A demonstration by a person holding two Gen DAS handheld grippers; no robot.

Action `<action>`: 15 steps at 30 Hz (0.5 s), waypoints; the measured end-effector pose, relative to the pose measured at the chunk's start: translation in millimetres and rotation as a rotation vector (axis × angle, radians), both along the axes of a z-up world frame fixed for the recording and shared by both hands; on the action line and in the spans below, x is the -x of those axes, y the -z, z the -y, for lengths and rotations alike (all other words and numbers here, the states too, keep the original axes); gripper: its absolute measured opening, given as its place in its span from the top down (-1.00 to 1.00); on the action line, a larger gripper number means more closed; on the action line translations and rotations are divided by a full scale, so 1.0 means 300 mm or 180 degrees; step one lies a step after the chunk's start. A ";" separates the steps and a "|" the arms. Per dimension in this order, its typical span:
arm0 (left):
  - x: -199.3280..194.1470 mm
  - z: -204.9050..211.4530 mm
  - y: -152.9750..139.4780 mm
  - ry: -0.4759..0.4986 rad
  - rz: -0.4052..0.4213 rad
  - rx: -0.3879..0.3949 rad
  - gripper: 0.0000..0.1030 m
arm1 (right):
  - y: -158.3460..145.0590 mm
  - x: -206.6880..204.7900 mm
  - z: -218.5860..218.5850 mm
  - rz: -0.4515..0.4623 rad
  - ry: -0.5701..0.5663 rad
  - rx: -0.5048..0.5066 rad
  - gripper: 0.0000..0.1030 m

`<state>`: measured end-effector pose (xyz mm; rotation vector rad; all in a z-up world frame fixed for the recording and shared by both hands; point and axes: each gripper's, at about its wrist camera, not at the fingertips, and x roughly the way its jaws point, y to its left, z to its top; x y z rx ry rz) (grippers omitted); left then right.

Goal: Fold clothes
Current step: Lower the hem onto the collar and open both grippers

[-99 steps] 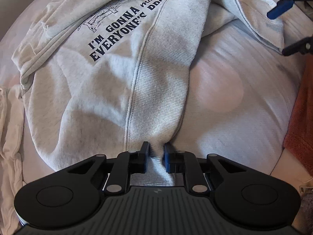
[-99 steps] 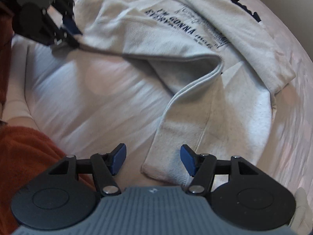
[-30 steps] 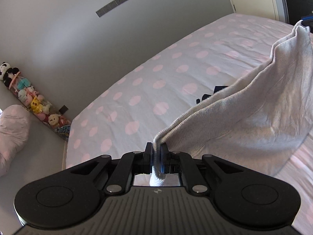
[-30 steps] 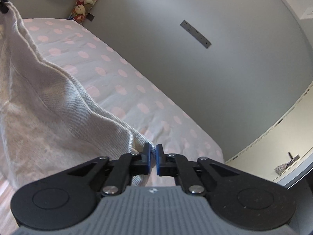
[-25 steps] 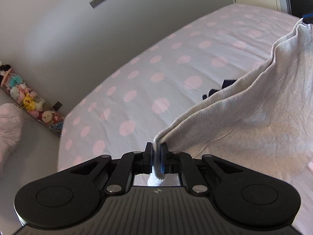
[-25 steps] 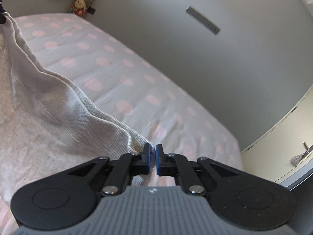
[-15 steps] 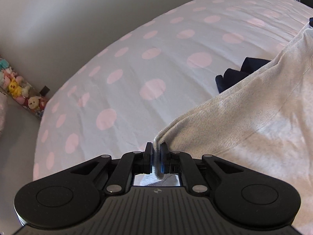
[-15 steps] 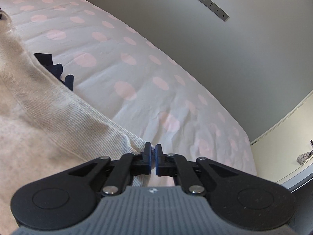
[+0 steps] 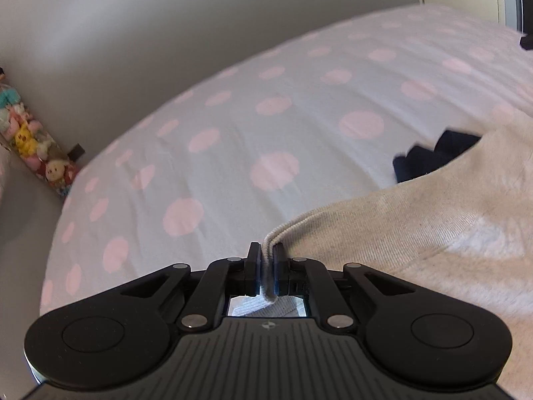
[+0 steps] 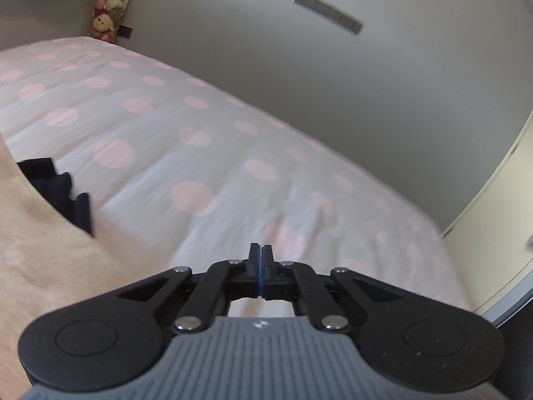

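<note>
A light grey sweatshirt [image 9: 433, 233] lies on the bed with pink dots [image 9: 266, 116]. My left gripper [image 9: 265, 253] is shut on its ribbed hem, low over the sheet. In the right wrist view the sweatshirt [image 10: 40, 240] fills the lower left. My right gripper [image 10: 261, 254] is shut, with no cloth showing between its pads. A dark navy piece [image 9: 429, 156] sticks out from under the sweatshirt's far edge; it also shows in the right wrist view [image 10: 56, 186].
A grey wall [image 10: 299, 66] runs along the far side of the bed. A column of soft toys [image 9: 30, 143] stands at the wall by the bed's corner. A cream door or cupboard [image 10: 499, 216] is at the right.
Both grippers have come down from holding the sweatshirt up in the air to low over the bed. The cloth now lies flat. The hem no longer shows in the right gripper.
</note>
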<state>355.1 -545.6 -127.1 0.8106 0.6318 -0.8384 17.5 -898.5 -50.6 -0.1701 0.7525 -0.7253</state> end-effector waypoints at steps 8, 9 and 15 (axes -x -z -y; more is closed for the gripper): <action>-0.111 -0.157 0.024 -0.0402 -0.0639 0.0678 0.14 | 0.120 0.103 0.122 0.0407 0.0181 -0.1278 0.43; -0.125 -0.177 0.027 -0.0453 -0.0720 0.0768 -0.04 | 0.141 0.119 0.140 0.0514 0.0255 -0.1448 0.20; -0.204 -0.296 0.097 -0.0884 -0.1395 0.1152 -0.10 | 0.280 0.188 0.204 0.1069 0.0677 -0.2389 0.15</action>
